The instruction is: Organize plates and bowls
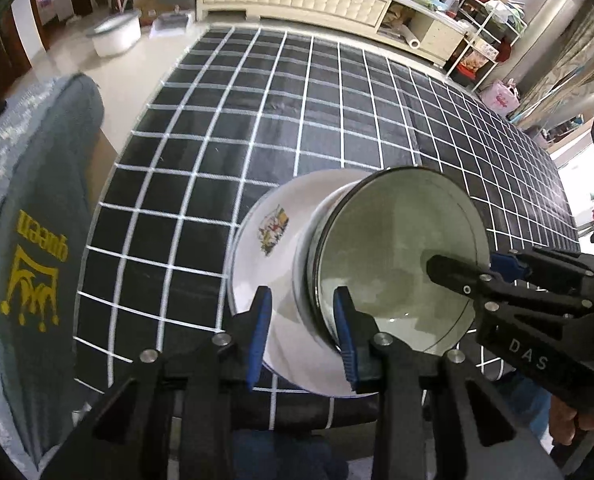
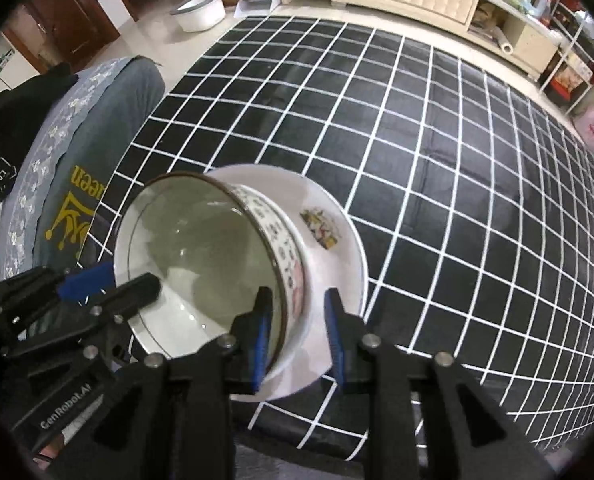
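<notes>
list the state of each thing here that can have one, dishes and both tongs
bowl, upright, empty, standing on the plate
plate, flat on the checked cloth, bowl on top
left tongs, open, astride the bowl's wall, outer pad clear of it
right tongs, open, astride the bowl's wall on the opposite side
</notes>
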Demonstrator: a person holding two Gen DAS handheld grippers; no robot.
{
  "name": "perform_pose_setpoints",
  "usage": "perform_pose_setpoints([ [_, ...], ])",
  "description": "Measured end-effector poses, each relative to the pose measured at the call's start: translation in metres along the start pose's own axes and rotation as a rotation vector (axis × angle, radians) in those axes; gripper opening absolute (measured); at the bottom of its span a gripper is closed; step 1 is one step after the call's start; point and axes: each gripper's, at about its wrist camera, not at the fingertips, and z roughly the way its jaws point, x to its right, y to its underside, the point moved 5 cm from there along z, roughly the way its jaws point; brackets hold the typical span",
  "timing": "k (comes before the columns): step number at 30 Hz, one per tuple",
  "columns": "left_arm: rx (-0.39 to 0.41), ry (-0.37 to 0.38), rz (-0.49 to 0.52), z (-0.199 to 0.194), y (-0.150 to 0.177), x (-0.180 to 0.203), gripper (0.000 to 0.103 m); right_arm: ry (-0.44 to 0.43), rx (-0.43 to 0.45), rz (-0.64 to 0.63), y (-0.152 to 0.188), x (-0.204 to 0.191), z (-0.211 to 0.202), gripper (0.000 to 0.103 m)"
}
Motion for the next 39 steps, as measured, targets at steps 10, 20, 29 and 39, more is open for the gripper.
perform_pose_setpoints([
  [10,0.091,-0.009,0.038,-0.031,0.005,0.021,0.030,0.035,0.106,0.012,0.014,0.021,-0.043,0.068],
  [20,0.223,-0.010,0.067,-0.083,0.027,0.058,0.033,0.022,0.305,0.014,0.044,0.033,-0.116,0.077],
  [29,0.394,-0.082,0.109,-0.143,0.051,0.092,0.083,0.065,0.456,0.006,0.084,0.047,-0.174,0.101],
  [39,0.571,-0.096,0.153,-0.210,0.094,0.128,0.096,0.183,0.673,0.012,0.141,0.049,-0.240,0.103],
])
